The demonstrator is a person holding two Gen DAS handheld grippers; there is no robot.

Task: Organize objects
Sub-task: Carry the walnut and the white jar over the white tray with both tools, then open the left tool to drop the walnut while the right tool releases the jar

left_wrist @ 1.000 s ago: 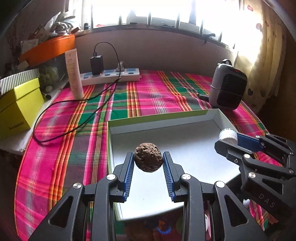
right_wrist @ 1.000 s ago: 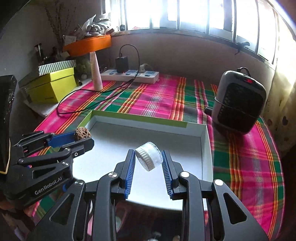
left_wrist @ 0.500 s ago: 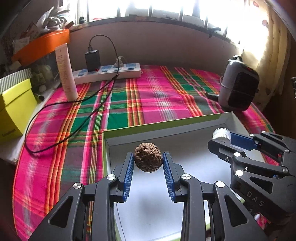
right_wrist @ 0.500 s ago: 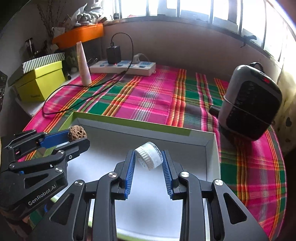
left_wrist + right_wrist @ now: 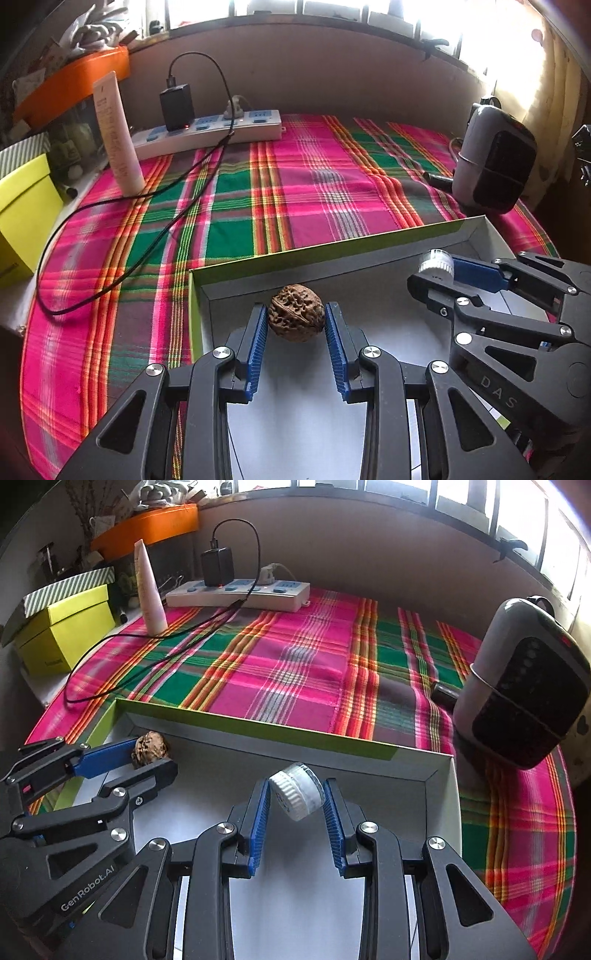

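- Walnut (image 5: 296,318) sits clamped between my left jaws, held at their tips, its seam running roughly crosswise from one blue pad to the other.
- My left gripper (image 5: 295,325) points down and forward, so the nut hangs above the near-left corner of the white tray (image 5: 373,254), just inside the green-edged far wall.
- My right gripper (image 5: 297,799) is likewise closed on a small clear jar with a white ribbed cap (image 5: 297,795); the jar lies tilted, cap toward the left pad, its axis across the jaws.
- Both loads look to me to be off the tray floor, though I cannot tell by how much.
- Relative to each other: the right jaws sit off to the right of the left ones and a little further out, well apart, so neither blocks the other's drop.
- My judgement is that the coming move is straight down and a release; the nut is round and may roll toward the wall once freed.
- Everything on the checked bench cloth (image 5: 295,184) beyond the tray lies ahead of the jaws.
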